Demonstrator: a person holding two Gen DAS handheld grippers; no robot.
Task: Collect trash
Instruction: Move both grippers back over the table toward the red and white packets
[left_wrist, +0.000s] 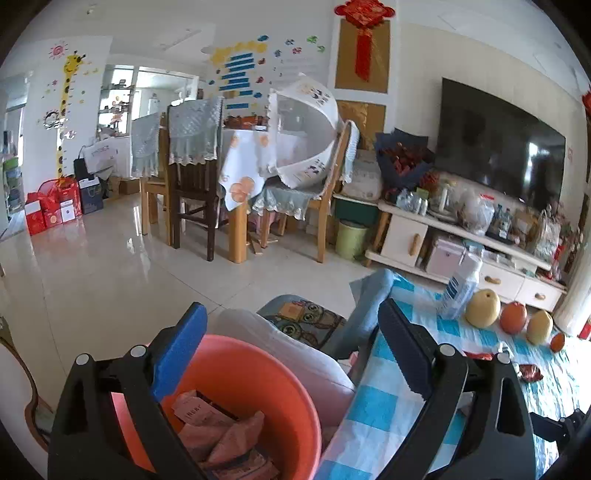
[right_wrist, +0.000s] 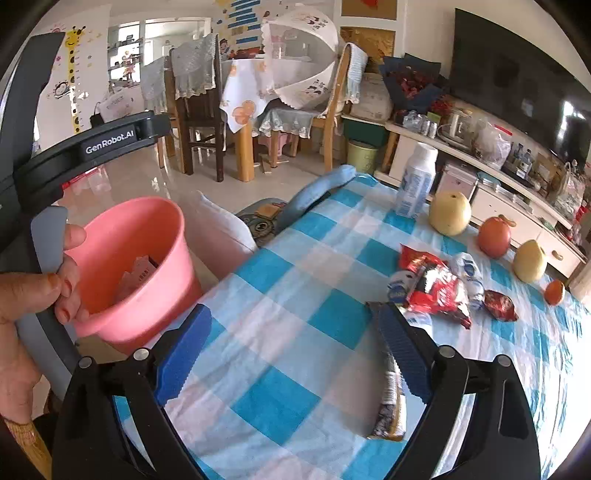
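Your right gripper (right_wrist: 291, 350) gapes wide over the checked tablecloth (right_wrist: 280, 295), gripping nothing; a flat wrapper (right_wrist: 389, 402) lies just beside its right finger. It looks light, crinkly and slippery, so pinch one edge. Your left gripper (left_wrist: 291, 354), equally wide, straddles the pink bin's (left_wrist: 258, 373) rim.

Everything I place by my checked tablecloth (right_wrist: 295, 295). On its far edge stands a white bottle (right_wrist: 415, 181), and beside that runs a row of fruit: a yellow pear (right_wrist: 450, 213), an orange (right_wrist: 494, 237), another pear (right_wrist: 529, 260), a small tangerine (right_wrist: 554, 292). Beyond the cloth I see the dining table (right_wrist: 255, 77), the chairs (right_wrist: 197, 96) and the television (left_wrist: 498, 144).
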